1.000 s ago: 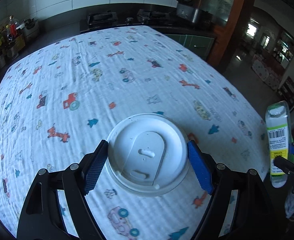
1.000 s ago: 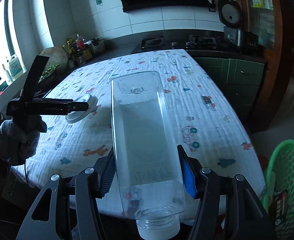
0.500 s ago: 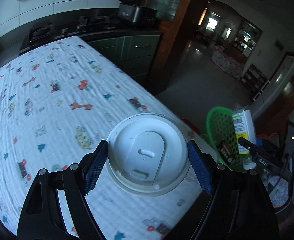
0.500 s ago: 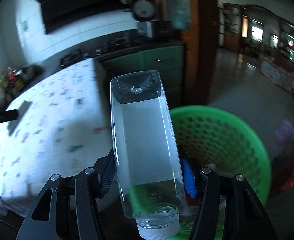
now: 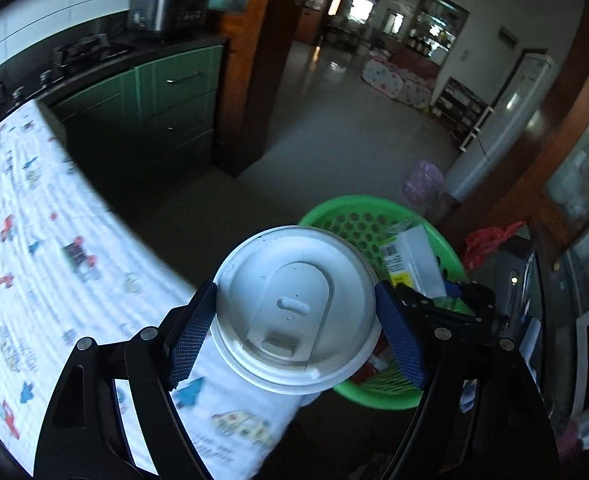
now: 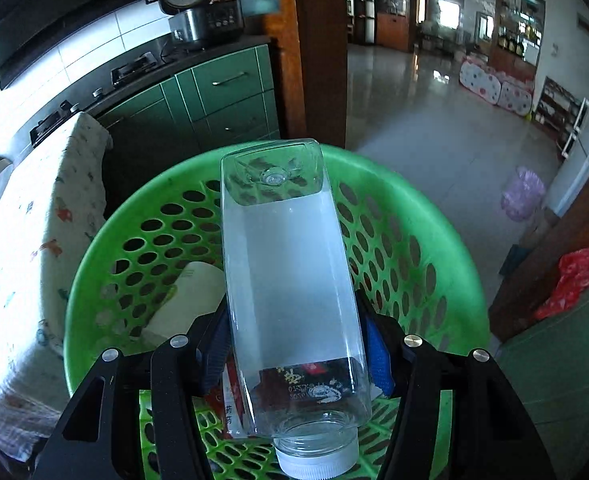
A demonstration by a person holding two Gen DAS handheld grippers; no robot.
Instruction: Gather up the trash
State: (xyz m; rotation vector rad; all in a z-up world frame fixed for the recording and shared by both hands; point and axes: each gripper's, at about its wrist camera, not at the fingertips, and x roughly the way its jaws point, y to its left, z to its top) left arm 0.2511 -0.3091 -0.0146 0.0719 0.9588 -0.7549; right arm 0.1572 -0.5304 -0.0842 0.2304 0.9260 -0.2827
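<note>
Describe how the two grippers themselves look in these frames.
Both match: the left gripper and right gripper have black angular linkage arms with triangular cut-outs and round silver pivot screws. The fingers carry blue textured pads. No cables, markings or sleeves show.

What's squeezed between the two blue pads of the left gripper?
A white cup lid, flat side up, fills the space between the left gripper's pads, in the left wrist view.

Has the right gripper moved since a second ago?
Yes. The right gripper, jaws shut on the clear square bottle, swung off the cartoon-print tablecloth and now hangs over the green laundry basket.
</note>
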